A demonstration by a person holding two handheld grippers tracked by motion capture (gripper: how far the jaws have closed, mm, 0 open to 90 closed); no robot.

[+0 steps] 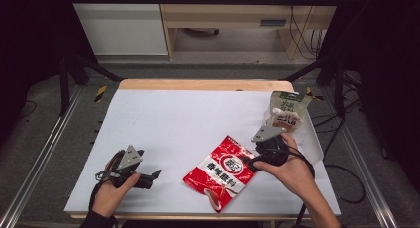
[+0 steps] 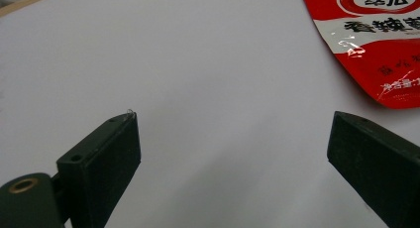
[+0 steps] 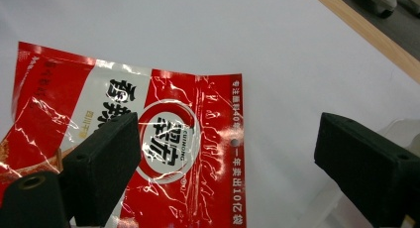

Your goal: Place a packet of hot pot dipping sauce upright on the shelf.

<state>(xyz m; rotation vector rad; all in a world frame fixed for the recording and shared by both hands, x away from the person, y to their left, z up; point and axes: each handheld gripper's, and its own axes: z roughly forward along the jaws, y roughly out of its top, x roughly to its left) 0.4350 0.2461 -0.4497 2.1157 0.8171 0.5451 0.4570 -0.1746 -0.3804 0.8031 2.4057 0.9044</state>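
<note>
1. A red packet (image 1: 221, 171) lies flat on the white tabletop (image 1: 173, 119), near its front edge and right of centre.
2. The right gripper (image 1: 250, 162) hangs just beside the packet's upper right edge; in the right gripper view its jaws stand wide apart, one over the packet's printing (image 3: 168, 139), with nothing clamped between them.
3. The left gripper (image 1: 154, 174) sits low at the front left, well apart from the packet, pointing toward it; its jaws are also wide apart with only bare tabletop between them.
4. A second pouch with a green top (image 1: 287, 111) stands at the right edge, in a clear tray (image 1: 312, 139).
</note>
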